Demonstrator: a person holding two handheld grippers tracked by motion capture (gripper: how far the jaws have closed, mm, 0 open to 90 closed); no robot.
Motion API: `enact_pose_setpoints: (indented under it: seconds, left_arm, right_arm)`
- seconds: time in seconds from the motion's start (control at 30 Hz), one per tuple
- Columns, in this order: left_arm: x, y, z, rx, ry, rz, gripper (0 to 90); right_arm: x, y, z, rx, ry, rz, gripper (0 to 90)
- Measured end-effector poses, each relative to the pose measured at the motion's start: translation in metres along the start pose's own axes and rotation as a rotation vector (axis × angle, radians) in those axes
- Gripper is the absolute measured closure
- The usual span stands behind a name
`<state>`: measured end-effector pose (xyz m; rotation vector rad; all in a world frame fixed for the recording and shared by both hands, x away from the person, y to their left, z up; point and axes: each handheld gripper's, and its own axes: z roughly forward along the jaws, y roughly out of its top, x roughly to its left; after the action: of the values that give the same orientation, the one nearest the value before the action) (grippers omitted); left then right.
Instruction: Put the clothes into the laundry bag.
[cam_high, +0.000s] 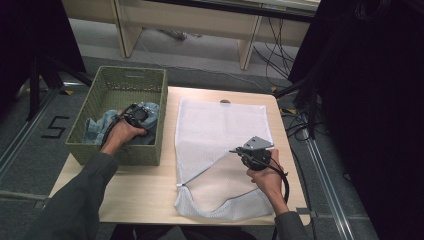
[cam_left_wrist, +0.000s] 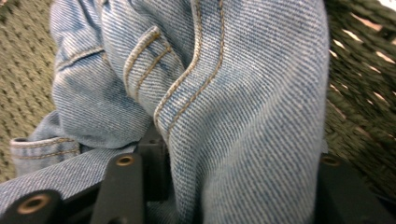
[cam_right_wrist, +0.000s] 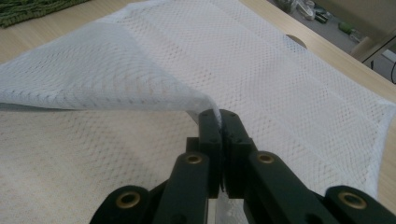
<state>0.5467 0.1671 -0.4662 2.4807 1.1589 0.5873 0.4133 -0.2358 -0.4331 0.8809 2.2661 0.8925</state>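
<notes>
- Nearest edge of the counter (cam_high: 150, 200): bare light wood, with two forearms in grey-green sleeves coming in from below.
- Right gripper (cam_high: 239, 150) held in the right hand (cam_high: 267, 175) just above the near half of the white mesh bag (cam_high: 220, 130), grey three-cornered plate on top.
- Jaws there clenched tight on the top layer of that mesh bag, pinching its edge and holding it lifted off the bottom layer, so the mouth gapes toward the left. Super clear in the right gripper view: mesh flap (cam_right_wrist: 93, 79) draped up from the closed jaw tips of the right gripper (cam_right_wrist: 219, 114).
- Rest of the bag lying flat on the right half of the counter, reaching nearly to the far edge.
- Over on the left, green woven basket (cam_high: 120, 150) sitting on the counter's left edge, just beside the bag.
- Left gripper (cam_high: 142, 107) down inside the basket, left hand (cam_high: 120, 132) wrapped round it.
- Jeans (cam_high: 95, 129) bunched up in the basket, light blue denim. In the left gripper view a thick fold of denim (cam_left_wrist: 243, 121) sits right between the jaws, half-closed and grasping it as far as can be told.
- Beyond the counter: grey floor, cables, pale wooden furniture legs.
</notes>
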Motion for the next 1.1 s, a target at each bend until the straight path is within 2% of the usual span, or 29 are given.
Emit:
enact_pose_setpoints:
  seconds: [0.07,0.1,0.2,0.33,0.43,0.57,0.6,0.63,0.73,0.77,0.8,0.83,0.93,0.97,1.1]
  left_arm:
    - [0.000,0.001,0.000,0.002,0.001,-0.003,51.9]
    - [0.001,0.002,-0.001,0.011,0.004,0.007,53.6]
    - [0.003,0.002,-0.005,-0.030,0.023,-0.009,62.9]
    - [0.009,0.000,-0.012,-0.071,0.042,-0.017,65.2]
    - [0.014,-0.002,-0.022,-0.134,0.039,-0.058,65.7]
    - [0.028,-0.006,-0.042,-0.200,0.013,-0.118,66.0]
    - [0.032,-0.006,-0.046,-0.223,0.006,-0.136,66.1]
    - [0.034,-0.007,-0.049,-0.244,0.003,-0.149,66.1]
    - [0.043,-0.008,-0.067,-0.284,-0.018,-0.185,66.2]
    - [0.045,-0.009,-0.072,-0.303,-0.023,-0.189,66.2]
    - [0.047,-0.009,-0.078,-0.318,-0.029,-0.191,66.3]
    - [0.048,-0.009,-0.084,-0.317,-0.032,-0.190,66.3]
    - [0.056,-0.009,-0.108,-0.366,-0.065,-0.200,66.2]
    - [0.055,-0.008,-0.112,-0.393,-0.070,-0.224,66.2]
    - [0.057,-0.005,-0.137,-0.412,-0.078,-0.203,66.2]
  right_arm:
    - [0.001,0.000,-0.001,0.001,-0.015,0.011,89.2]
    - [-0.001,0.000,0.000,-0.011,-0.025,-0.003,89.2]
    - [0.000,0.000,-0.002,-0.010,-0.023,0.012,89.2]
    - [0.000,0.000,-0.002,-0.008,-0.008,0.019,89.2]
    - [0.000,0.000,-0.002,-0.006,-0.020,0.022,89.2]
    - [-0.002,0.000,0.000,-0.015,-0.021,-0.005,89.3]
    - [-0.001,0.000,0.000,-0.008,-0.007,0.016,89.3]
    - [-0.001,0.000,0.000,-0.008,-0.007,0.016,89.3]
    - [-0.002,0.001,-0.001,-0.025,-0.026,-0.010,89.3]
    - [-0.002,0.001,-0.001,-0.025,-0.022,-0.010,89.3]
    - [-0.001,0.002,-0.002,-0.024,-0.025,0.011,89.4]
    - [-0.001,0.002,-0.002,-0.024,-0.025,0.011,89.4]
    - [-0.001,0.002,-0.002,-0.021,-0.015,0.022,89.5]
    - [-0.001,0.002,-0.002,-0.024,-0.009,0.018,89.5]
    - [-0.001,0.003,-0.004,-0.040,-0.034,0.016,89.5]
